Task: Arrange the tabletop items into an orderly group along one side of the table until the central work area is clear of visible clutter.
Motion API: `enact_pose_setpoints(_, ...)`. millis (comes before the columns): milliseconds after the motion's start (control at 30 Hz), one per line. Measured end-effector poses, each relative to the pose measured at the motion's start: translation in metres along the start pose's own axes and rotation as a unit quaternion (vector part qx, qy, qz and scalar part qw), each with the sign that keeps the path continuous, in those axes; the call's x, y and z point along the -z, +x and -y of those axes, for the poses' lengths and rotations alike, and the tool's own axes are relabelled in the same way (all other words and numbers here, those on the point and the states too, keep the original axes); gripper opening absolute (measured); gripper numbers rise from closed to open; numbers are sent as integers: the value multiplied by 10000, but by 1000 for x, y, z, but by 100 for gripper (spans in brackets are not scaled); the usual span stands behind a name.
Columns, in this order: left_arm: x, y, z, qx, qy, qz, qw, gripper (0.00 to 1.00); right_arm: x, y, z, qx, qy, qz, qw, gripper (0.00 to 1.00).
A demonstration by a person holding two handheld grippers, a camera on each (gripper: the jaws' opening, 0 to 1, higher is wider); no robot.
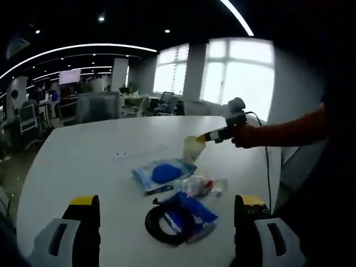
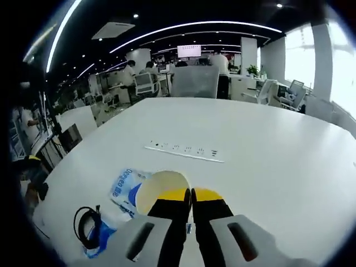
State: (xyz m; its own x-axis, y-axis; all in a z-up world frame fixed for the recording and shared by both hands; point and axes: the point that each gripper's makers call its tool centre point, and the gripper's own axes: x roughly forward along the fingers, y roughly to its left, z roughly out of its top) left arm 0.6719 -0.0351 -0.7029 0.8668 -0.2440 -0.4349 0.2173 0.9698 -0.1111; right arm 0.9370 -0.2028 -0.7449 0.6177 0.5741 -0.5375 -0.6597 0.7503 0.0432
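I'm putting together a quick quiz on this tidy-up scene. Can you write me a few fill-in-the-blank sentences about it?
1. The right gripper is shut on the rim of a pale yellow ____.
2. The coiled cable is coloured ____.
3. The left gripper has its jaws ____.
4. The long socket strip is set into the white ____.

Missing words: cup; black; open; table

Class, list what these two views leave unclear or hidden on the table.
- Print on the blue packet, right gripper view: too small to read.
- Contents of the small clear bag, left gripper view: blurred.
- Front of the pale cup, right gripper view: covered by the right gripper.
- Coiled black cable, right gripper view: near the picture's edge.
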Motion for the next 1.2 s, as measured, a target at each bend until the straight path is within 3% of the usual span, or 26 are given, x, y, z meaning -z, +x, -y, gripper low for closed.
enact_pose_setpoints(400, 5, -18, -17, -120, -7, 9, 9999, 99, -23, 34, -75, -591, 76, 83, 9982, 0)
enact_pose_setpoints(667, 11, -26, -29, -208, -37, -27, 9998, 99, -29, 52, -128, -996, 52, 71, 9950, 0)
enact_pose_setpoints(900, 16, -27, -35, -198, -36, -89, 9998, 99, -28, 63, -158, -1218, 101, 26, 9925, 0)
enact_pose_setpoints(1200, 19, -30, -42, -211, -101, -76, 9997, 99, -16, 82, -180, -1382, 121, -165, 9902, 0)
